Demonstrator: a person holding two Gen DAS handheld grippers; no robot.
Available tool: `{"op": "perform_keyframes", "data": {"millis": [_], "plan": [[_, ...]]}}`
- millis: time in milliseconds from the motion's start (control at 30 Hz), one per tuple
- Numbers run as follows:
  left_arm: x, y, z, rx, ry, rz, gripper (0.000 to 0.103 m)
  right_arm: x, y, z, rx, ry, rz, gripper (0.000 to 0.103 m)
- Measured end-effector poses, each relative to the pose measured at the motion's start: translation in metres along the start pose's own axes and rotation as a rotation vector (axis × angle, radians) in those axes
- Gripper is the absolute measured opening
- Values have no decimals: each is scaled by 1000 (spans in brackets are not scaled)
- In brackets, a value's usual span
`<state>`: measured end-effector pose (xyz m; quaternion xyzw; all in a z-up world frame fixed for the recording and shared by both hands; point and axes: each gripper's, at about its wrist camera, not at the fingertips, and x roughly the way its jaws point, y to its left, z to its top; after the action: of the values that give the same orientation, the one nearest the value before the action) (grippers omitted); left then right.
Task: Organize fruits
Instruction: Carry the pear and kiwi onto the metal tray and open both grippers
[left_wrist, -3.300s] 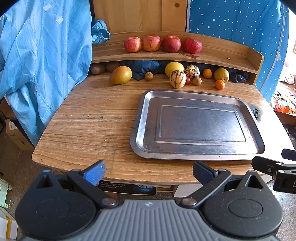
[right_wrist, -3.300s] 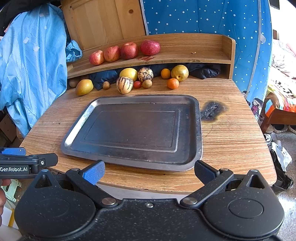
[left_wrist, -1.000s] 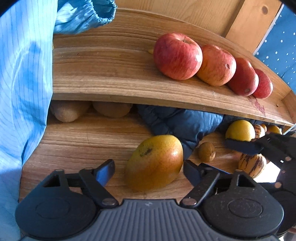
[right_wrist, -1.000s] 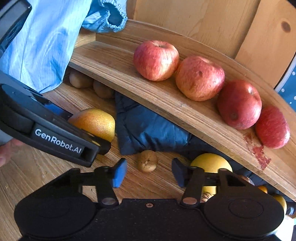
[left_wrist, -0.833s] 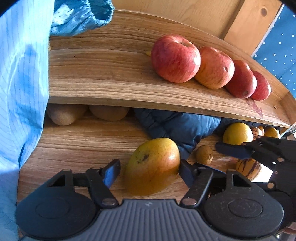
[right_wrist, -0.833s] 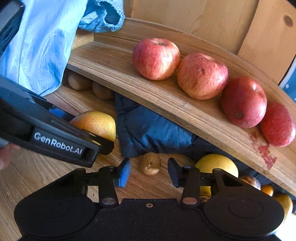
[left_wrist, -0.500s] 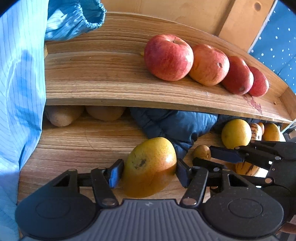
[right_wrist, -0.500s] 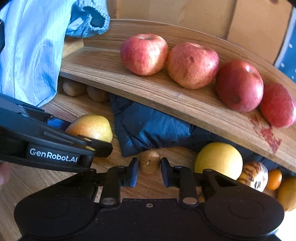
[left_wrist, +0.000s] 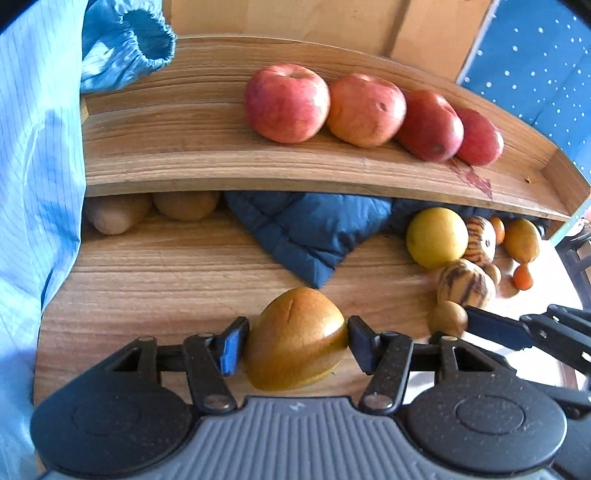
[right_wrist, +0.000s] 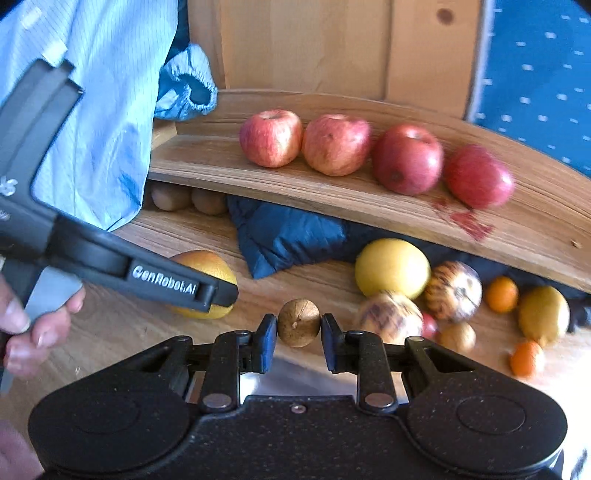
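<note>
Left view, claw: the left claw (left_wrist: 295, 343) squeezes the big yellow pear (left_wrist: 295, 339) from both sides.
Left view, pear: its narrow end points away, toward the blue cloth (left_wrist: 310, 229).
Left view, shelf: the shelf (left_wrist: 184, 155) holds four red apples (left_wrist: 287, 108) in a row.
Right view, claw: the right claw (right_wrist: 298, 338) pinches the small brown fruit (right_wrist: 298, 322).
Right view, fruit: it sits just above the table (right_wrist: 118, 325), near the yellow ball fruit (right_wrist: 392, 267).

Both my wrist cameras are looking low and close toward the far shelf (left_wrist: 258, 166), sharing its apples (left_wrist: 286, 103) (right_wrist: 271, 138); the right one is sitting further right.
</note>
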<state>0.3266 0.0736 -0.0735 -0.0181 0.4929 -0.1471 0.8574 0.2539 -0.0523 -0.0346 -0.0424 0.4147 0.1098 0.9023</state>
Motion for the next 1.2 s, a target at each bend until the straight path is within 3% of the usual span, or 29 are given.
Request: {"op": "perform_keyframes", "data": {"millis": [367,833,1200], "plan": [[-32,-39,-18,87,-36,-53,61,-61,-32,-57,168,-10,-125,28],[-31,-166,-62,300,31,-273,61,-128,-75,-135,304,92,-313,28],[-27,-218,-97,355,119,-339,60,-145,-92,-166,325,159,-311,28]]}}
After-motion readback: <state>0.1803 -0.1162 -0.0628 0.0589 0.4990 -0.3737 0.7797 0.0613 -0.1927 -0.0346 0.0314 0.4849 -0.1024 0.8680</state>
